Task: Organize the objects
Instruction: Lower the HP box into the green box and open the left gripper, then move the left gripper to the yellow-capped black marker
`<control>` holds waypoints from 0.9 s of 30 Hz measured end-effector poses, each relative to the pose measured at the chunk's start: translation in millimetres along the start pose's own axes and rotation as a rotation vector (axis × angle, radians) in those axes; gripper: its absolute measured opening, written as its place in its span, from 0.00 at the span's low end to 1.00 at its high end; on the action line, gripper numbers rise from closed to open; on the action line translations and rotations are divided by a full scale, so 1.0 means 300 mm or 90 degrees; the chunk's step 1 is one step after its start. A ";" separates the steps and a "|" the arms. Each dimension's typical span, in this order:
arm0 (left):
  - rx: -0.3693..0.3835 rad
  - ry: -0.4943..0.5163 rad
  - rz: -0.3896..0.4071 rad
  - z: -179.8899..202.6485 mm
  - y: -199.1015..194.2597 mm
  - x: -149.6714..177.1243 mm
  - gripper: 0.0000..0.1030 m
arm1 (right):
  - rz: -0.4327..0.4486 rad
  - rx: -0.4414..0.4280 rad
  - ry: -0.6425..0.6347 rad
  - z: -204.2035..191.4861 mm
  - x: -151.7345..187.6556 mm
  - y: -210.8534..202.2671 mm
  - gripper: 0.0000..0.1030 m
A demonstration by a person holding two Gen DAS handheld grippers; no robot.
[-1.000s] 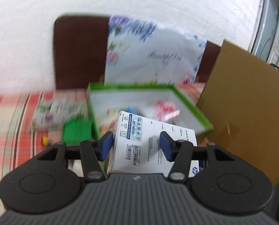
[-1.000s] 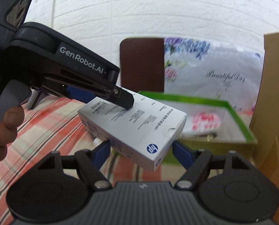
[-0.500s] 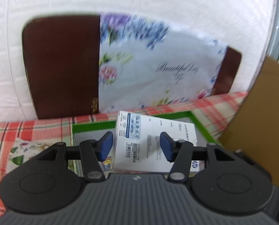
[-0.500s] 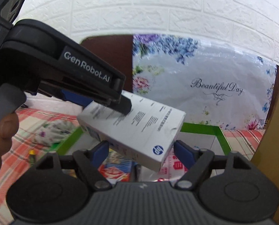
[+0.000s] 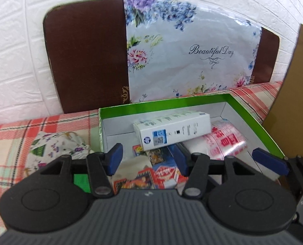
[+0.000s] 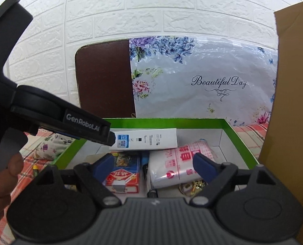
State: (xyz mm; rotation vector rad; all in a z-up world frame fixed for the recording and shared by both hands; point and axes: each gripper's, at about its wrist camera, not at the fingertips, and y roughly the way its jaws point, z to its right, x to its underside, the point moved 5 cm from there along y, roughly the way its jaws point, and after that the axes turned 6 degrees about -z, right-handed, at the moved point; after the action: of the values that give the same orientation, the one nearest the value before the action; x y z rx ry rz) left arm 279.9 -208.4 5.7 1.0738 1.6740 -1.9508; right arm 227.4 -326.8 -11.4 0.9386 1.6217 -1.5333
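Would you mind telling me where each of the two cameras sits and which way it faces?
Left wrist: on the left gripper, looking down into the green box; its open fingers show, plus a right finger tip.
Right wrist: on the right gripper, facing the same box; its open fingers, the left gripper and a hand show.
Shared: box, white carton, floral bag, brick wall.

White carton [image 5: 171, 129], long and rectangular, with blue label, printed text and a round blue logo on its end face: lies on its side inside the green-rimmed box [image 5: 163, 103], near the back wall, slightly tilted, resting on the other contents. Its right end overlaps a clear red-printed packet [image 5: 225, 143]. Colourful small packs [image 6: 124, 175] lie below, nearer the front.
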 end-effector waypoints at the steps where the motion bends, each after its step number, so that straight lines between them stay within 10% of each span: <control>1: -0.001 0.003 0.002 0.004 -0.016 0.007 0.55 | 0.003 -0.001 0.003 0.000 0.002 -0.017 0.85; 27: -0.029 -0.021 0.001 -0.089 -0.299 0.291 0.56 | 0.001 -0.035 -0.069 -0.209 0.120 -0.322 0.85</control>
State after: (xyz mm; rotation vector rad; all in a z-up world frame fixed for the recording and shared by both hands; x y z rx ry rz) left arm 169.3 -143.9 2.7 1.0190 1.6919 -1.9094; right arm 124.8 -266.1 7.2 0.8132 1.5771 -1.5050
